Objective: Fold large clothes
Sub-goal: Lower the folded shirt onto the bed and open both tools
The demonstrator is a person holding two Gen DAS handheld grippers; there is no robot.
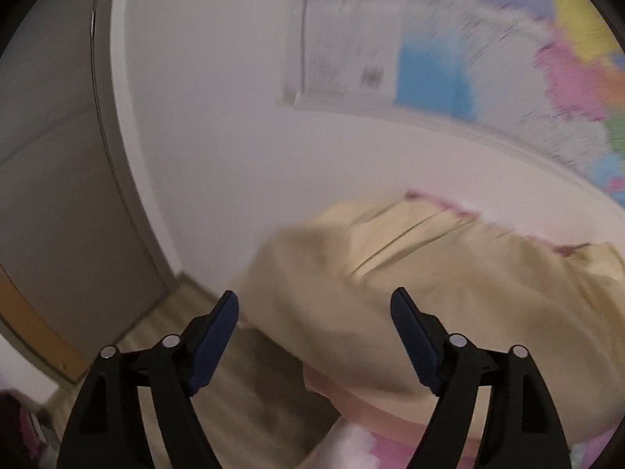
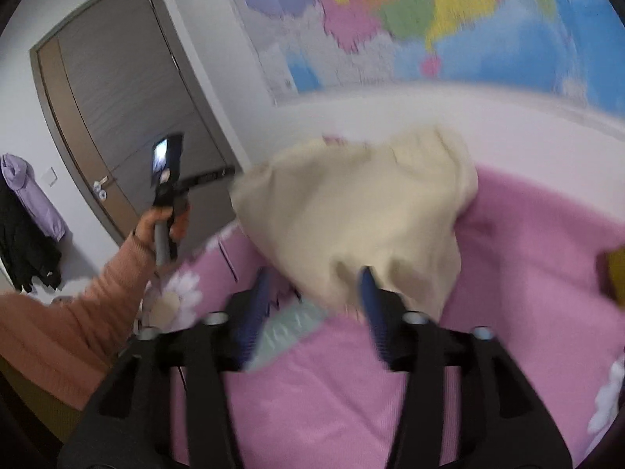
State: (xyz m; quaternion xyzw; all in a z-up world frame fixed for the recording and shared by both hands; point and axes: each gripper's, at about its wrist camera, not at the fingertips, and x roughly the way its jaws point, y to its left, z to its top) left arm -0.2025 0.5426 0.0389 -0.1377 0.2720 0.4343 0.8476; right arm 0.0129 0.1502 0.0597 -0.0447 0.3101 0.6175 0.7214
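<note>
A cream-yellow garment (image 2: 351, 219) lies bunched in a heap on a pink bedspread (image 2: 527, 258); it also shows in the left wrist view (image 1: 429, 293). My right gripper (image 2: 316, 293) is open, its blue-padded fingers just in front of the heap's near edge, with nothing between them. My left gripper (image 1: 314, 308) is open and empty, raised above the bed's left edge beside the garment. In the right wrist view the left gripper (image 2: 195, 176) is held up in a hand left of the heap. Both views are motion-blurred.
A colourful wall map (image 2: 410, 19) hangs behind the bed. A grey door (image 2: 129, 117) stands at the left, with clothes on hooks (image 2: 27, 215) beside it. Wood floor (image 1: 242, 391) shows below the bed's edge. A yellow-brown object (image 2: 615, 277) sits at the right.
</note>
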